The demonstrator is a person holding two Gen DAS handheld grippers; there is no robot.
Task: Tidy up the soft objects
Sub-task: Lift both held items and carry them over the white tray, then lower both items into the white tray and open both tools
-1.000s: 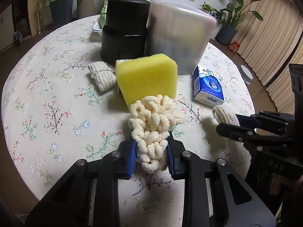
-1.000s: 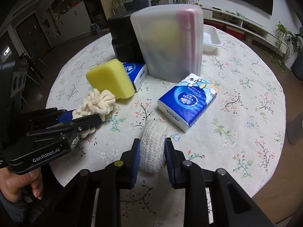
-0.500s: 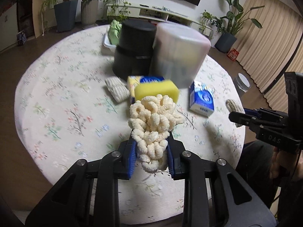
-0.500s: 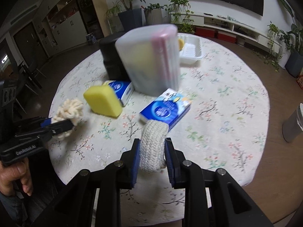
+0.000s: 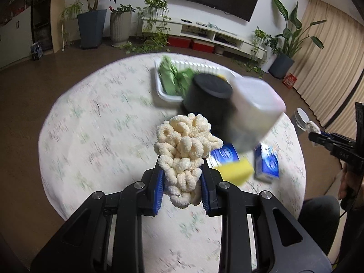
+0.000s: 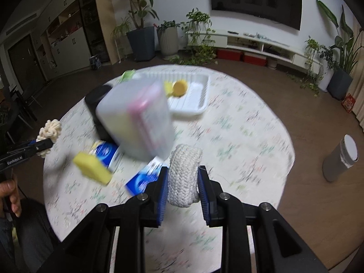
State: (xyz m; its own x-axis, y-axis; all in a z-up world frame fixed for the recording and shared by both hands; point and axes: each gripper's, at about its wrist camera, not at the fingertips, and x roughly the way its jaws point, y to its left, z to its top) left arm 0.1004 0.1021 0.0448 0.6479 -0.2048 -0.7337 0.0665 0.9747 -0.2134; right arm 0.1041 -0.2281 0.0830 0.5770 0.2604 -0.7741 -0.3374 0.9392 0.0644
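The left gripper (image 5: pixel 182 182) is clamped on a cream looped-yarn bundle (image 5: pixel 185 145), held above the floral-clothed round table (image 5: pixel 95 141). The right gripper (image 6: pixel 183 188) is clamped on a white knitted roll (image 6: pixel 184 177), also clear of the table. A yellow sponge (image 6: pixel 92 168) lies beside blue tissue packs (image 5: pixel 266 165). The white tray (image 6: pixel 193 101) stands at the far edge.

Both views show a dim, evenly lit room with soft, faint shadows and no glare. The table (image 5: pixel 95 136) and the clear box (image 6: pixel 136 118) are smeared by motion blur, while each camera's own gripper stays sharp. Fisheye bending curves the edges into black corners.
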